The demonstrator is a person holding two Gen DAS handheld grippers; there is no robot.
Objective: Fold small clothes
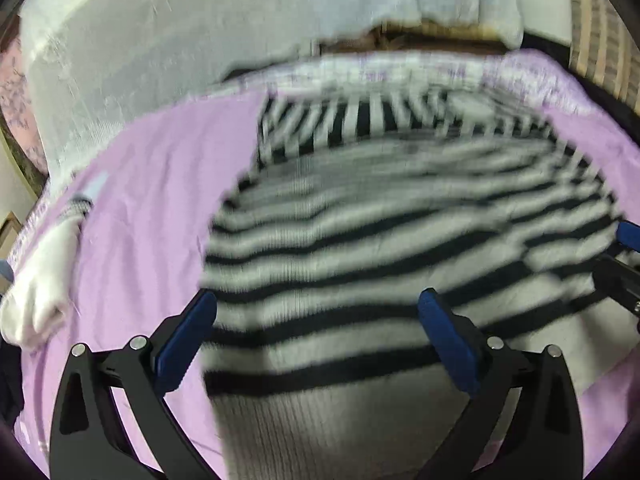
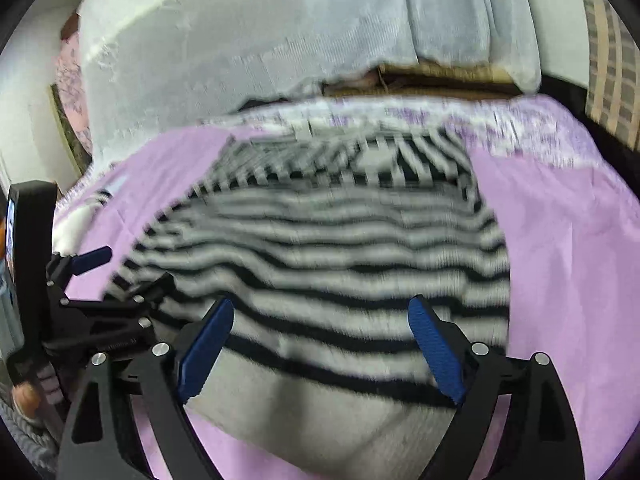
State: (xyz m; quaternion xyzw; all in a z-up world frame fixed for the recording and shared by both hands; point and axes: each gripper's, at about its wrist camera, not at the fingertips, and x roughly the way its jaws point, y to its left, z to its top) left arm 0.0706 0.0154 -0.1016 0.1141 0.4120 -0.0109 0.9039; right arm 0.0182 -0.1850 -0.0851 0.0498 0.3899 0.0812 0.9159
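We hold both grippers, left [image 1: 316,340] and right [image 2: 320,344], spread wide and grasping nothing, over the striped top [image 1: 360,240] lying on the purple sheet [image 1: 152,184] (sleeves seemingly tucked in); the final folds remain.

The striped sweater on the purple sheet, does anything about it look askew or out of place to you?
Nothing stands out: the striped sweater lies on the purple sheet, both grippers open over its plain hem. A white garment lies apart at the sheet's left edge.

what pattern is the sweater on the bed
Black and white horizontal stripes on the sweater, with a plain pale band at the near edge; the right wrist view shows it best.
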